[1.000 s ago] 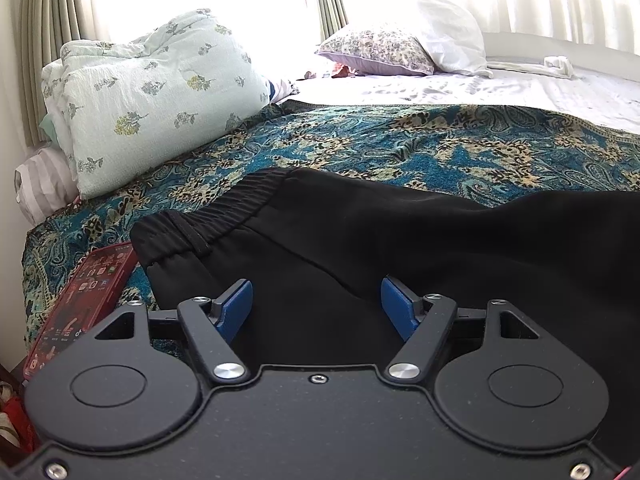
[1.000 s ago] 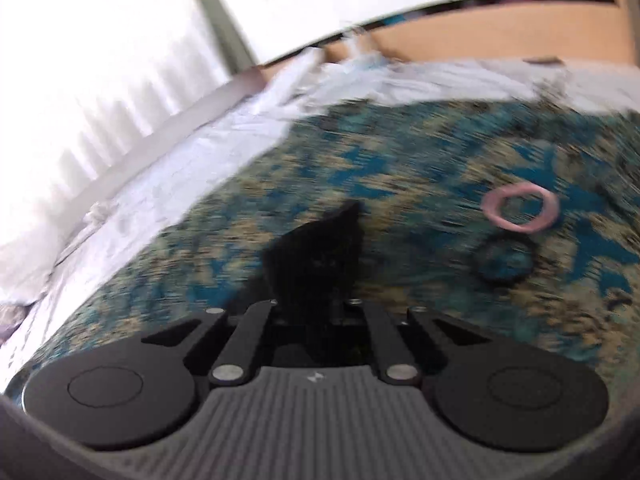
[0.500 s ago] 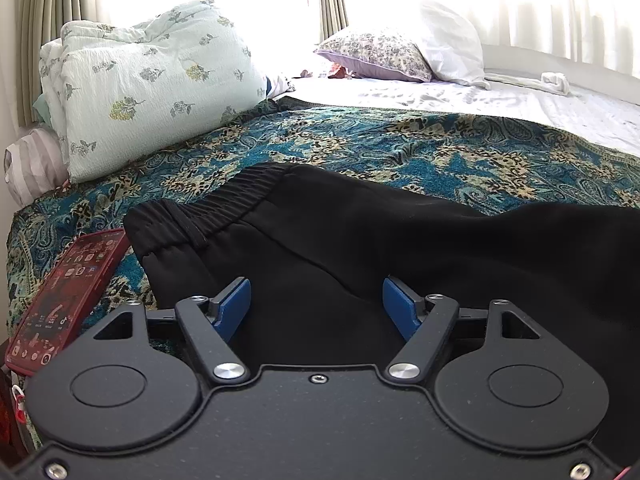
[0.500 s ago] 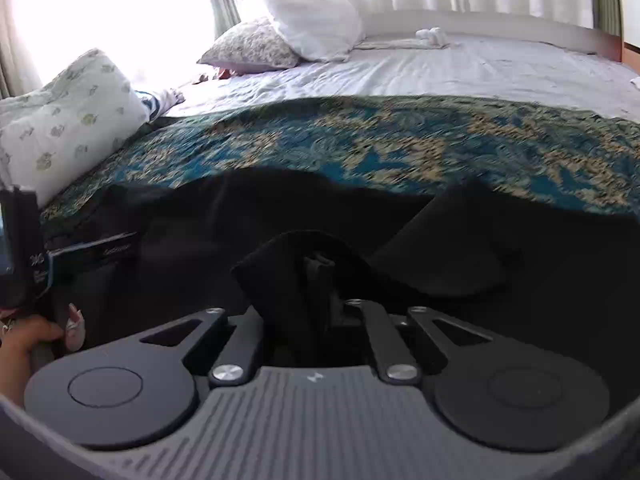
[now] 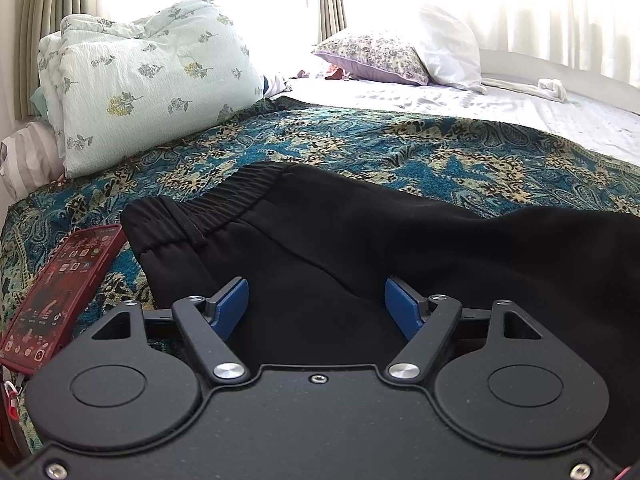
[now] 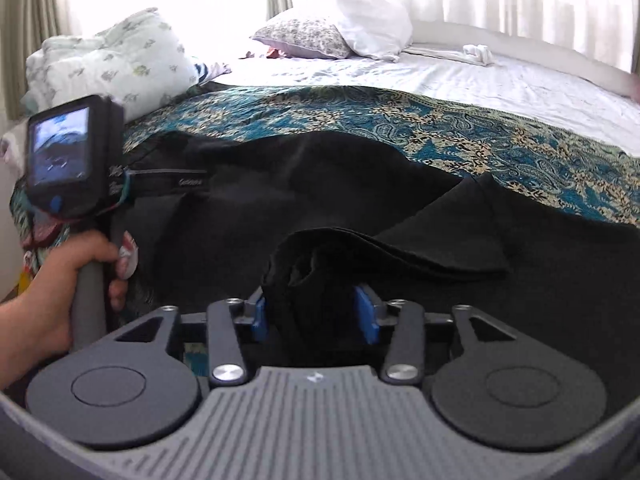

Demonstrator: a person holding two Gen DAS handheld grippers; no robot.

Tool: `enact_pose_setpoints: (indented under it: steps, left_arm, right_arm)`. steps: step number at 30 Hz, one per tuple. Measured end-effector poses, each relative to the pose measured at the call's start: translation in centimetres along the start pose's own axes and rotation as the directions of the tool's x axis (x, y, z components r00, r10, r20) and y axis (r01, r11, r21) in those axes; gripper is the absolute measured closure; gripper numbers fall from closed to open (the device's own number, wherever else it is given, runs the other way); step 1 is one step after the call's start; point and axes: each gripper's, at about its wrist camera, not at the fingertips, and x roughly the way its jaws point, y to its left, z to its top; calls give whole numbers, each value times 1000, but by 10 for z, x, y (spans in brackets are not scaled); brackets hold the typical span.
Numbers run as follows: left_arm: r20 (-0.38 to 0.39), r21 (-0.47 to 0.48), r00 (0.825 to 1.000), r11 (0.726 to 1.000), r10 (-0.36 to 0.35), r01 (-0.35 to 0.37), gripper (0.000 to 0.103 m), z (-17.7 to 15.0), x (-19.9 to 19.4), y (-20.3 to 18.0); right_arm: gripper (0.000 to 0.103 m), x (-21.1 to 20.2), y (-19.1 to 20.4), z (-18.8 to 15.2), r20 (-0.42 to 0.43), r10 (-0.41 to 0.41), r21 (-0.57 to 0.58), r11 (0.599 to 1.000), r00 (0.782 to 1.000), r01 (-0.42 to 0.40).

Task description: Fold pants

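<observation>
While the left hand-held gripper (image 5: 316,304) gapes over the pants (image 5: 360,240), the right hand-held gripper (image 6: 316,312) pinches their hem

Both cameras sit low and close over the black pants (image 5: 360,240), looking past their fingers toward the pillows (image 6: 320,32). Both views share the bed (image 5: 400,148).

- The bed (image 5: 520,116) carries a teal paisley spread (image 5: 400,152) over its near part; white sheet shows beyond the spread.
- Black pants (image 5: 360,240) lie on the spread, toward its near edge.
- A red phone (image 5: 60,292) lies beside the pants' waistband.
- A floral folded quilt (image 5: 148,80) sits beyond the phone.
- Two pillows (image 5: 400,56) rest on the sheet, well apart from the pants.
</observation>
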Motion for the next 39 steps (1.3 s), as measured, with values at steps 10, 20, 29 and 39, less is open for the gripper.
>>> enact_pose_setpoints:
  steps: [10,20,29,39]
  left_arm:
    - [1,-2,1000,1000,-1,1,28,0,0,0]
    - [4,-3,1000,1000,-2,2,28,-1,-1,0]
    - [4,-4,1000,1000,-3,3,27,-1,-1,-1]
    - [4,-1,1000,1000,0,0,27,-1,-1,-1]
  right_arm:
    - [27,-39,-41,2,66,-121,99,989,990,114]
    - [41,53,-125,53,-82,-137,550,820,987,159]
    - [34,13,-103,80,141,6,410,910,990,-64]
    - [34,29,-60,18,-69,-216,173,959,974,225]
